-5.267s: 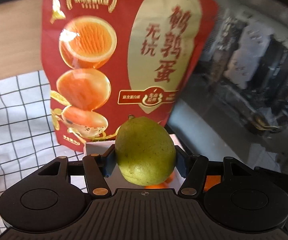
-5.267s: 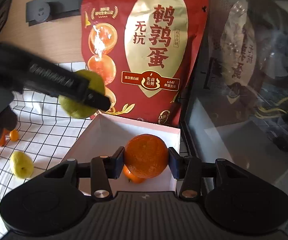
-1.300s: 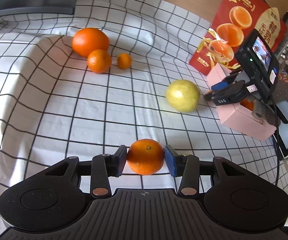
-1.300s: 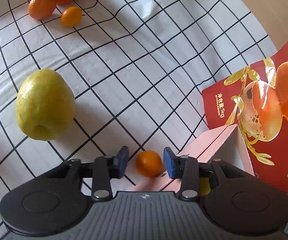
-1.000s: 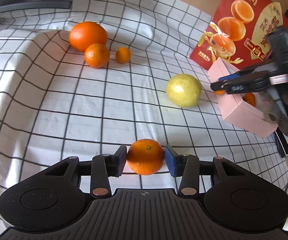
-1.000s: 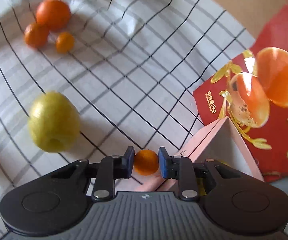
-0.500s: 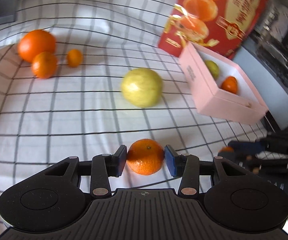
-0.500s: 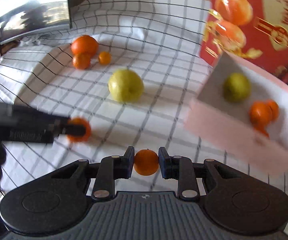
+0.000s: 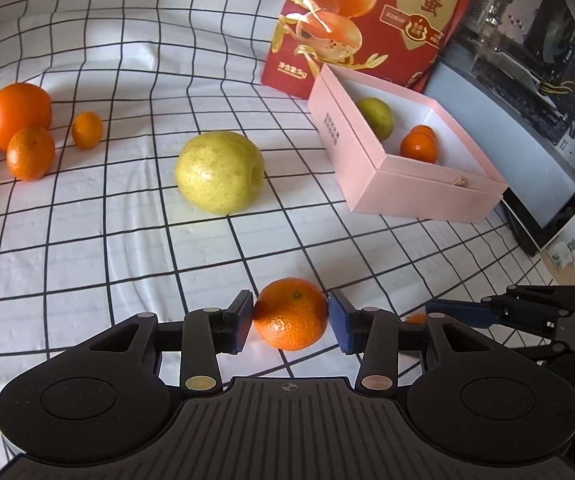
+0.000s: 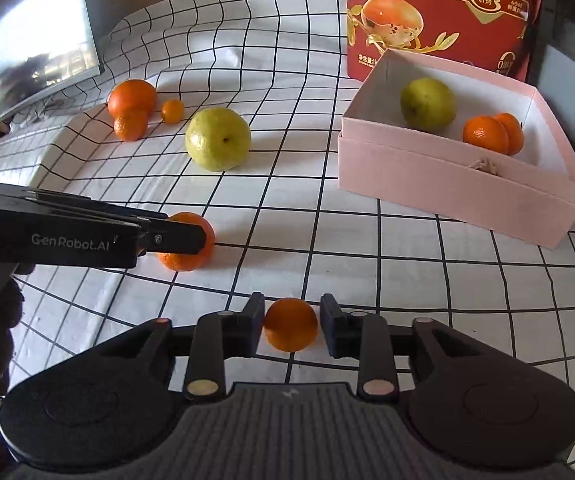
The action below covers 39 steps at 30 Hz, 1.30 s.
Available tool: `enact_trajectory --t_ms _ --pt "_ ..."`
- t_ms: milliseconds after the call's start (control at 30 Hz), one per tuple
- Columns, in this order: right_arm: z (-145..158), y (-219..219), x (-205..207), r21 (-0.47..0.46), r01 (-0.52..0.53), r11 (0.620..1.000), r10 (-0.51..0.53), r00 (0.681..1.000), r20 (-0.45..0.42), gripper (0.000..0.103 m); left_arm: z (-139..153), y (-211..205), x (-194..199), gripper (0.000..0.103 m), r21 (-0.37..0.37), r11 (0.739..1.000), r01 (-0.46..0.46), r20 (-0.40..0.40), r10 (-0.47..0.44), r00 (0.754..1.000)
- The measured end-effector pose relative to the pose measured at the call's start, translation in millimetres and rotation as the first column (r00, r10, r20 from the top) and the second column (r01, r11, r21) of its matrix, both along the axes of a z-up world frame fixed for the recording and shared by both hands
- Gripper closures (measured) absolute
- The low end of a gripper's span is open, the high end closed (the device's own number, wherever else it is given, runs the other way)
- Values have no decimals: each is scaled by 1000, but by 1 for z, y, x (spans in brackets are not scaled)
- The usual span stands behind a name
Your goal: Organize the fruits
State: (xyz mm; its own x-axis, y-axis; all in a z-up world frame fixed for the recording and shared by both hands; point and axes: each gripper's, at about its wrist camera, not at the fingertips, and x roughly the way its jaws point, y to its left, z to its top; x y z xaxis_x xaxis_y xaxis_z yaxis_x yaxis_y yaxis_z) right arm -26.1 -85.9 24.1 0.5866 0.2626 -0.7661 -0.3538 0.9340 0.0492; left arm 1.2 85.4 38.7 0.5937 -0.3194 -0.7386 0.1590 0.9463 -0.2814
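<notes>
My left gripper (image 9: 290, 318) is shut on a mandarin (image 9: 290, 314), low over the checked cloth; it also shows in the right wrist view (image 10: 185, 242). My right gripper (image 10: 291, 326) is shut on a small orange kumquat (image 10: 290, 324), also low over the cloth. The pink box (image 10: 447, 188) at the right holds a green pear (image 10: 427, 104) and two mandarins (image 10: 491, 134). A large yellow-green pear (image 10: 217, 144) lies on the cloth in the middle. An orange (image 9: 15, 114), a mandarin (image 9: 30, 153) and a kumquat (image 9: 86, 129) lie at the far left.
A red snack bag (image 9: 367, 16) stands behind the box. A glass-sided computer case (image 9: 527, 80) is at the right. A monitor (image 10: 27, 52) stands at the far left edge of the cloth (image 9: 87, 240).
Both grippers have pulled back toward the front of the cloth and lowered, each keeping its fruit. The box and the loose fruit have not moved.
</notes>
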Motion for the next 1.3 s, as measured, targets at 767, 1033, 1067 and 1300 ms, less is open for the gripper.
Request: enact_trajectory --t_ms 767,1033,1067,1300 --pt "-4 -30 -15 -105 48 993 -50 999 -15 32 5 0 -17 57 52 998 -35 -35 37 999" --pt "-5 -17 -15 -72 11 997 -12 1000 -12 32 7 0 -22 57 54 998 -25 -35 27 999" --pt "-5 -14 -15 -72 1 997 -1 1000 -9 33 7 0 -23 57 55 998 -25 -38 27 999" --pt "-4 4 -14 -102 -59 993 62 998 28 49 8 -3 -27 56 74 997 -6 -39 9 999"
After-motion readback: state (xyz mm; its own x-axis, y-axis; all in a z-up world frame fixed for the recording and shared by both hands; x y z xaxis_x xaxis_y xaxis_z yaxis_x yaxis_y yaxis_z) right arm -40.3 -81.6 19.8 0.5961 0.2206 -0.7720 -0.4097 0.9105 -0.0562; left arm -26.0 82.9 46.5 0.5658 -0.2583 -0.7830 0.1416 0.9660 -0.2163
